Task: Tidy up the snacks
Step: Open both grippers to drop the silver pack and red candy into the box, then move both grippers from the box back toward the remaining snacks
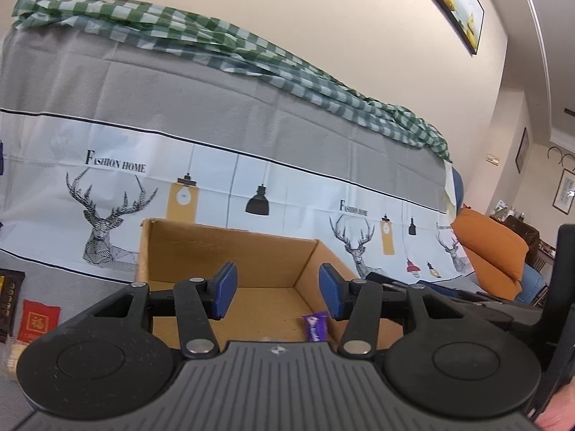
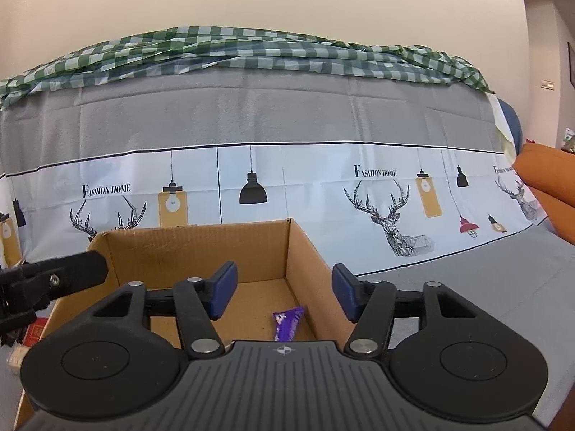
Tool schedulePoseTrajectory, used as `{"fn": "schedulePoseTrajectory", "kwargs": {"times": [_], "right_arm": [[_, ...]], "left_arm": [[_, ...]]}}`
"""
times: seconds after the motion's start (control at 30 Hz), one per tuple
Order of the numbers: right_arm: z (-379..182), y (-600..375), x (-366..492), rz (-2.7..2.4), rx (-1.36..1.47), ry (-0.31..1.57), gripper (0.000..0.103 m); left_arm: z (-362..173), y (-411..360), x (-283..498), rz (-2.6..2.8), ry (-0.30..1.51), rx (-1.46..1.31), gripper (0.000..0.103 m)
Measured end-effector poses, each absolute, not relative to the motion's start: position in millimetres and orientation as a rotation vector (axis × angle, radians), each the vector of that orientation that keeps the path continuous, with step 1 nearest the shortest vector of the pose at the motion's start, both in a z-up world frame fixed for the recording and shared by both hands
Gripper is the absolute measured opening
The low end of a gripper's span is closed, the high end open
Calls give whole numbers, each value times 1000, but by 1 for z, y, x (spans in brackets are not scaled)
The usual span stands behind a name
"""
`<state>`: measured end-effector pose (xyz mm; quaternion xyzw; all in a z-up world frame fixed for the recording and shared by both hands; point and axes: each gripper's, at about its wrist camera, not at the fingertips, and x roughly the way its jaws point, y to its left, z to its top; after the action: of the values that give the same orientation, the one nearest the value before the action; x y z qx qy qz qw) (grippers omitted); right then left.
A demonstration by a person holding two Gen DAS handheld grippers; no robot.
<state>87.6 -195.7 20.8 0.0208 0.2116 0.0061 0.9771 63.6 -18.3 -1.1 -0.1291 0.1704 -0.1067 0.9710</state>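
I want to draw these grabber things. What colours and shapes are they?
Both look alike. The left gripper and right gripper are black, with flat blue pads on the fingers, silver rivets at the joints, big round discs each side, and a ribbed grey body with a small crosshair mark.

Left gripper (image 1: 278, 292) fingers spread over cardboard box (image 1: 230, 251), purple snack bar (image 1: 316, 327) inside, red packet (image 1: 38, 319) left

Printed cloth (image 2: 287, 179) over the sofa back: the words "FASHION HOME" repeat beside each deer head (large initial F). Red packet (image 1: 38, 318): one gold character in a square frame, illegible. Purple wrapper (image 2: 287, 321): white lettering, unreadable.
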Motion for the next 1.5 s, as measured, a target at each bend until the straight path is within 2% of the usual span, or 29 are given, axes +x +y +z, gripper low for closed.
{"fn": "schedulePoseTrajectory", "kwargs": {"times": [0.4, 0.53, 0.7, 0.9, 1.07, 1.5], "right_arm": [[39, -147, 77, 86, 92, 393, 62], [45, -124, 74, 126, 131, 393, 55], [48, -88, 68, 200, 168, 387, 36], [45, -46, 56, 271, 175, 380, 24], [38, -13, 47, 320, 171, 392, 20], [-4, 48, 39, 403, 105, 517, 19]], "left_arm": [[9, 37, 53, -94, 270, -231, 28], [9, 70, 52, -44, 298, -278, 27], [10, 106, 52, 19, 338, -301, 26], [9, 143, 50, 116, 359, -316, 26], [6, 172, 46, 196, 372, -328, 26], [-9, 239, 38, 384, 436, -417, 26]]}}
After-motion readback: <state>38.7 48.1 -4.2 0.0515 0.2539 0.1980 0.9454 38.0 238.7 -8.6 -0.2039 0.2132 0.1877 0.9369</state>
